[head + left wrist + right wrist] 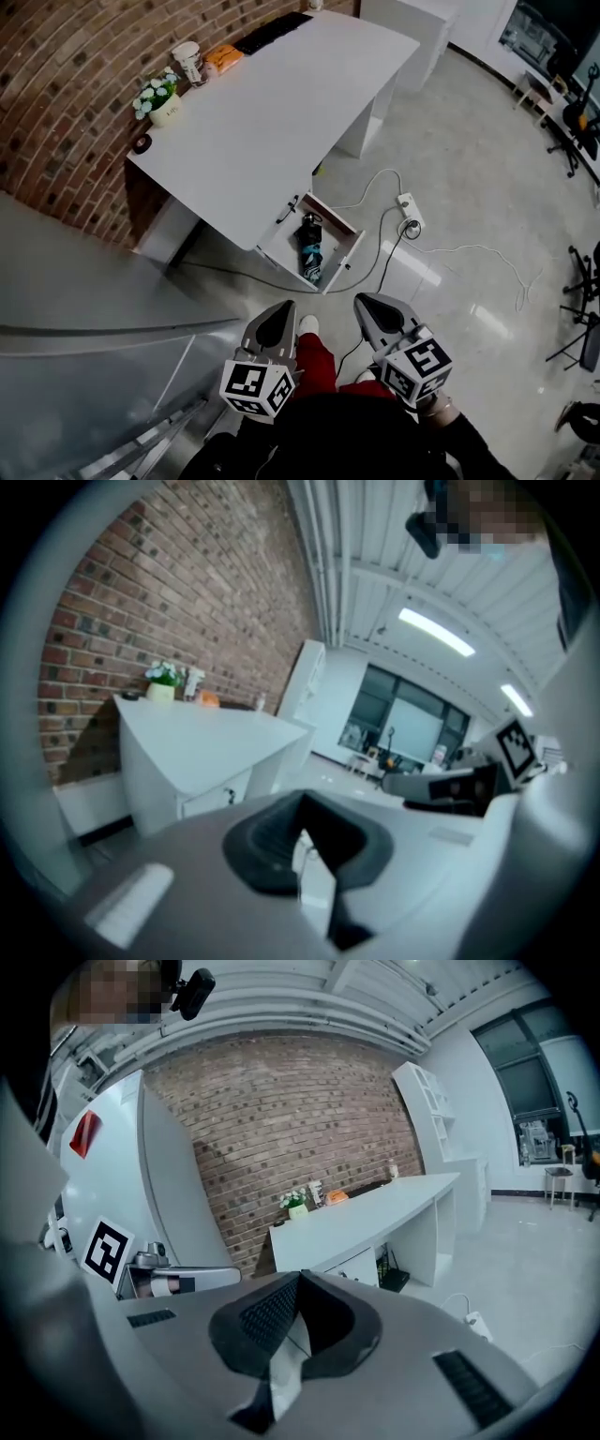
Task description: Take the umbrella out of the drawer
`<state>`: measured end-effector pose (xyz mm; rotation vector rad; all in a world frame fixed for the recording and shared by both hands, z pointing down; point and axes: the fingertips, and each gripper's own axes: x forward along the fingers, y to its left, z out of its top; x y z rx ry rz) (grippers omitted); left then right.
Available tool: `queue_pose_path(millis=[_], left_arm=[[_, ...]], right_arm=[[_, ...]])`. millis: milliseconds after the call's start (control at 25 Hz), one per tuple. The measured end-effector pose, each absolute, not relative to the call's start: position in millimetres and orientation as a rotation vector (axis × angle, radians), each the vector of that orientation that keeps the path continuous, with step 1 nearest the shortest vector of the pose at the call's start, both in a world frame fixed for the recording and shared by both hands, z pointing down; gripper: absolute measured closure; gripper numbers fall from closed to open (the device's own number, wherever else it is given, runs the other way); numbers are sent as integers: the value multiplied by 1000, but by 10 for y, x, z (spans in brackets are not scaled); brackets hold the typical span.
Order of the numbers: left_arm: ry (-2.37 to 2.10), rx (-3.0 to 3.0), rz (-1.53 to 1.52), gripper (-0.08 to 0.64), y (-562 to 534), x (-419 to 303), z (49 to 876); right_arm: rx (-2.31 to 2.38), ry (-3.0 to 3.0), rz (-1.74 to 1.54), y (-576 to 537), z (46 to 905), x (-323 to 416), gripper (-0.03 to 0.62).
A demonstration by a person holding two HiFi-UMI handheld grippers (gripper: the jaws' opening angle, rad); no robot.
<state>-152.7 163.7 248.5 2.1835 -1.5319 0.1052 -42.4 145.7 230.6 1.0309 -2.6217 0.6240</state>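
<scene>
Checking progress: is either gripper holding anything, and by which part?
Nothing. The left gripper and right gripper are both shut on nothing, and the umbrella lies untouched in the open drawer.

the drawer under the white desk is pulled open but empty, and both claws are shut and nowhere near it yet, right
Wrong on one point: the drawer is not empty. The head view shows the folded umbrella lying inside it. The rest stands: it is pulled open under the white desk, and the left claw and right claw are shut, well short of it.
</scene>
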Motion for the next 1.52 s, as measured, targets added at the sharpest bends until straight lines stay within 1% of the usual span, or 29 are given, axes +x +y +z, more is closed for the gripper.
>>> queue_pose_path(millis=[200,520,760,1000,1520], left_arm=[[-1468,2180,147,557,1322,-1836,2618],[-1340,2235,193,557,914,-2000,2759],[-1288,2233,315,555,712,-1944,2996],[-1280,2214,444,555,502,-1848,3285],[-1256,2119,668,555,-1,-1434,4235]], right_arm=[[1081,-2584,681,1170,2428,-712,595],[1262,-2502,737,857,2474,-726,595],[1355,-2456,766,731,2492,-618,595],[1423,-2405,835,653,2690,-433,595],[1492,-2276,963,351,3593,-34,595]])
